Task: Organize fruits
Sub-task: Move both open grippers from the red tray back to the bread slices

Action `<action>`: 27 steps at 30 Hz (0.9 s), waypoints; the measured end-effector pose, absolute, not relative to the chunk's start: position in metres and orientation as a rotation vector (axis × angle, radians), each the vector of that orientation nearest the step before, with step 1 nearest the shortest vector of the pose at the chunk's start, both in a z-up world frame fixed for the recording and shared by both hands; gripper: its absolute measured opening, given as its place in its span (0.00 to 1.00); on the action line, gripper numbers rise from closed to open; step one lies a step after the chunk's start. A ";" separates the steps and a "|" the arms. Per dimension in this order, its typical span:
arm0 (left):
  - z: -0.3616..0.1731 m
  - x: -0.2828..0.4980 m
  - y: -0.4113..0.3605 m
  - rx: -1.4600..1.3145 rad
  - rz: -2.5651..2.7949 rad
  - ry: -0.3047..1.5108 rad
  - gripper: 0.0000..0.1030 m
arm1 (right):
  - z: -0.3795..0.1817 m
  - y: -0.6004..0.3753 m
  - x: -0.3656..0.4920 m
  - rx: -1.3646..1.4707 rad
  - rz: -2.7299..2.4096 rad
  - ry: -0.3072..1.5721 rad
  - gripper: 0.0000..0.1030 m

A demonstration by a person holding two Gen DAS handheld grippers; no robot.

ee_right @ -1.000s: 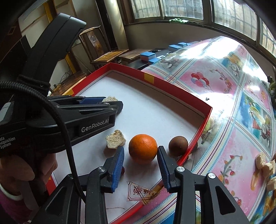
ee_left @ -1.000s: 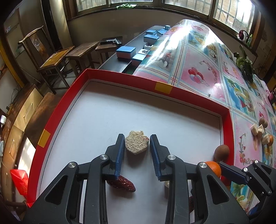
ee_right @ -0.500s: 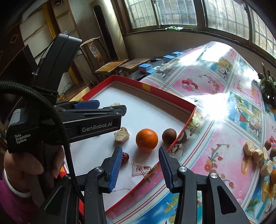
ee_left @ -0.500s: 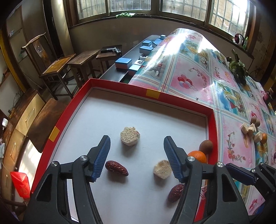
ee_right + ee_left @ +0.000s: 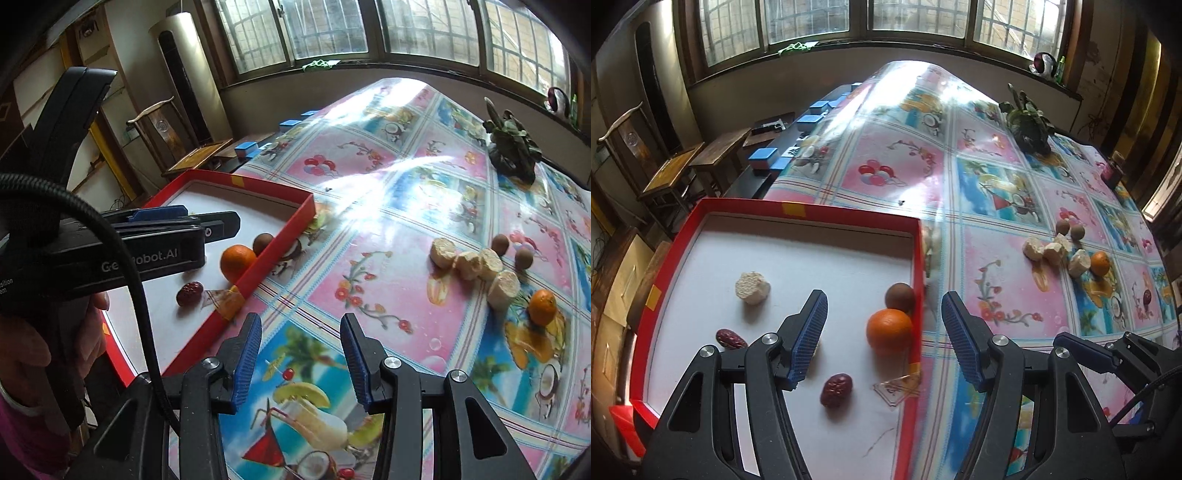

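Note:
A red tray [image 5: 846, 216] with a white floor holds a pale chunk [image 5: 752, 288], two red dates [image 5: 730, 339] [image 5: 836, 389], an orange [image 5: 889, 331] and a brown round fruit [image 5: 900, 296]. My left gripper [image 5: 882, 299] hangs open above the tray's right edge, holding nothing. Another pale piece is mostly hidden behind its left finger. My right gripper [image 5: 301, 321] stands open over the tablecloth, right of the tray, also holding nothing. Loose on the cloth lie pale chunks [image 5: 469, 264], brown fruits [image 5: 500, 243] and a second orange [image 5: 542, 306].
A dark green plant [image 5: 511, 147] and a small jar [image 5: 1112, 170] stand at the table's far side. Blue boxes [image 5: 762, 157] sit on a bench beyond the tray, with wooden chairs [image 5: 670, 173] to the left. A person's hand [image 5: 22, 354] holds the left gripper.
The left gripper opened, let go of the pale chunk and drew back to the right. The right gripper pulled away from the orange in the tray and now hovers over the tablecloth.

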State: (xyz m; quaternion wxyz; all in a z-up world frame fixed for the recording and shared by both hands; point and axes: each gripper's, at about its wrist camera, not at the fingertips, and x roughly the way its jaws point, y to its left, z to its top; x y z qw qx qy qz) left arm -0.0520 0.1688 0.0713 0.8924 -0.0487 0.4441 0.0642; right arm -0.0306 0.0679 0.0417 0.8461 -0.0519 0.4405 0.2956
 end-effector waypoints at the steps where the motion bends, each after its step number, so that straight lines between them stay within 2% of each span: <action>1: 0.070 -0.050 0.162 -0.096 0.116 0.926 0.63 | 0.041 0.060 -0.031 -0.107 0.607 0.930 0.42; 13: 0.046 -0.011 0.087 -0.066 -0.046 1.004 0.63 | 0.033 -0.038 -0.025 0.004 0.429 0.966 0.42; 27: 0.018 0.054 0.048 0.015 -0.071 1.060 0.63 | 0.028 -0.058 -0.008 0.052 0.435 0.969 0.43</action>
